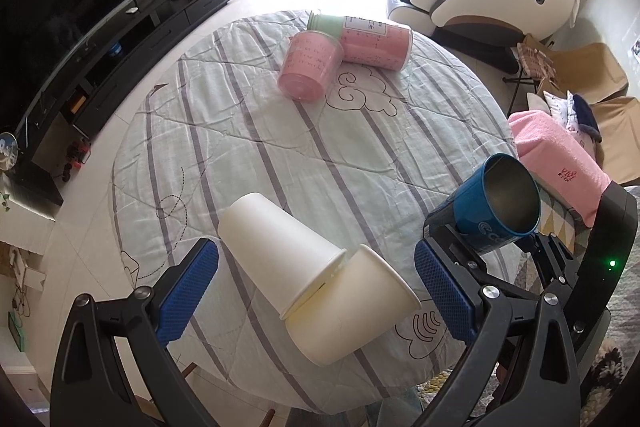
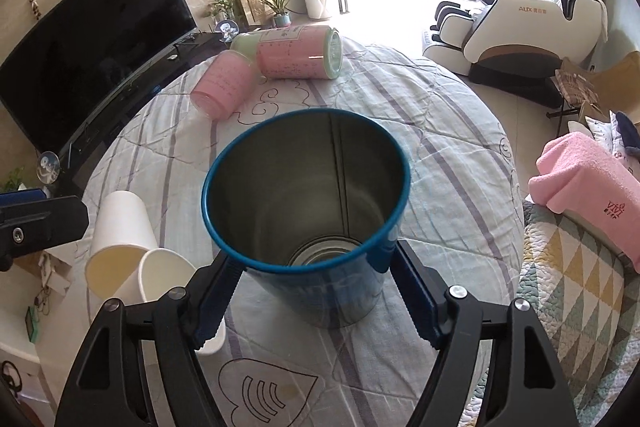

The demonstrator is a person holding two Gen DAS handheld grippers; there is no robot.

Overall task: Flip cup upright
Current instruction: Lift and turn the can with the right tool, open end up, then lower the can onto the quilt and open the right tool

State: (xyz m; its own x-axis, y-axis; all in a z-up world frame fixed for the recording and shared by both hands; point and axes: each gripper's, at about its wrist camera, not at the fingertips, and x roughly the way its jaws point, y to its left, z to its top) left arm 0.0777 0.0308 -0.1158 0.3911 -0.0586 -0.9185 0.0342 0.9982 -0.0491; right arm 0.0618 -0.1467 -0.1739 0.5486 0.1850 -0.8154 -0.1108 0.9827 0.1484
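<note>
My right gripper (image 2: 312,291) is shut on a blue metal cup (image 2: 308,203), mouth up and tilted toward the camera, just above or on the striped tablecloth; I cannot tell if it touches. The same cup (image 1: 498,205) shows in the left wrist view, held at the table's right edge. My left gripper (image 1: 316,287) is open, its blue pads either side of two white paper cups (image 1: 280,251) lying on their sides, mouths together. In the right wrist view these white cups (image 2: 120,243) lie at the lower left.
Two pink cups (image 1: 308,67) and a pink-and-green one (image 1: 372,43) lie on their sides at the far side of the round table (image 1: 248,147). A pink towel (image 1: 560,155) lies on a quilted surface right of the table. A TV and massage chair stand beyond.
</note>
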